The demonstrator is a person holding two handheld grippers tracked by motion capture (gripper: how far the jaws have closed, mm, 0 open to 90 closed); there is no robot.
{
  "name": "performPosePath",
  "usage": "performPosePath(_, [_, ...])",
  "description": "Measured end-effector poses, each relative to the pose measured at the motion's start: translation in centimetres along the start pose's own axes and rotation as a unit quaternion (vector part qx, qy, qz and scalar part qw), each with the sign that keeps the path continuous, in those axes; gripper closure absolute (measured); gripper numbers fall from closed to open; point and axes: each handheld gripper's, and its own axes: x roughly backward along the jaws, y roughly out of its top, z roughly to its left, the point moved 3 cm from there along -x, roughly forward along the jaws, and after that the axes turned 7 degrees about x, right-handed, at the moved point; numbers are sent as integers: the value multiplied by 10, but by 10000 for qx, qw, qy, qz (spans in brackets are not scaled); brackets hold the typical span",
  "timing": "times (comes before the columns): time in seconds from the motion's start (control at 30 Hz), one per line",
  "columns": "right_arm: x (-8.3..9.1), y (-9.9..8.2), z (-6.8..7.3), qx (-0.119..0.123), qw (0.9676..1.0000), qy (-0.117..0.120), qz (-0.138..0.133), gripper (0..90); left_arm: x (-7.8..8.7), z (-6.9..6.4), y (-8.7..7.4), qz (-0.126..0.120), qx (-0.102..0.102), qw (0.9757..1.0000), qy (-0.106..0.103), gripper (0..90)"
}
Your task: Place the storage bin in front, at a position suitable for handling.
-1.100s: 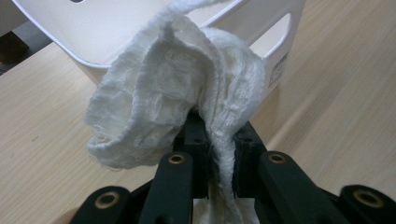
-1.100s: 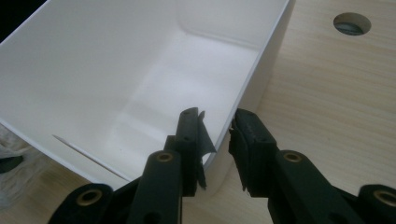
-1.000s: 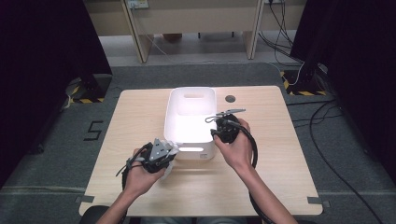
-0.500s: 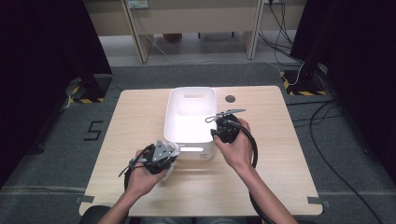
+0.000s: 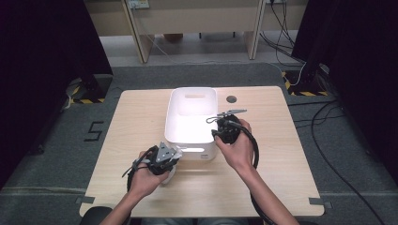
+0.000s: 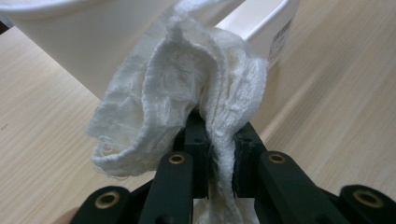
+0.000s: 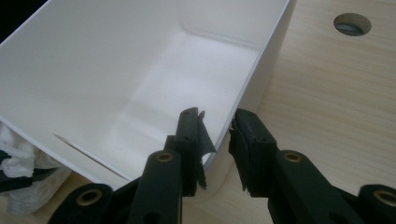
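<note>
Right now your left gripper pinches a white knitted cloth, its jaws drawn tight on a fold so that the bulk of the fabric billows up past the tips. In the high view that gripper sits at the near left corner of the white plastic bin, just beside its near wall, low over the wooden table.

Your right gripper straddles the bin's right rim near the near corner: one jaw is inside the bin, the other outside, and the wall stands between them. The jaws stand about half apart; whether the pads press on the rim you cannot tell from these pictures, though it looks more like a steadying hold than a hard clamp.

The cloth will handle as light, soft and limp. It has no stiffness, so whatever hangs free will droop and swing, and loose knit can snag on the rim or on the jaw edges. Your hold on a bunched fold is a good one; a single thin edge would probably slip or stretch. It won't break, so a firm squeeze costs nothing.

The bin is probably light, rigid and smooth, likely to slide on the table if nudged, so keeping your right gripper on its rim seems wise while you lift the cloth over the near wall.
</note>
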Motion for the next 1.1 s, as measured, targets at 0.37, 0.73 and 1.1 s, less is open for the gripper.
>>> performPosePath(0.37, [0,0,0,-3,10000,-2,-4,726,-10,1,-8,148,39,9999,-25,796])
performPosePath(0.73, [0,0,0,-14,10000,-10,-8,726,-24,0,-16,362,101,9993,-81,797])
performPosePath(1.1, [0,0,1,-6,10000,-26,-18,725,-30,-5,-17,394,29,9992,-60,797])
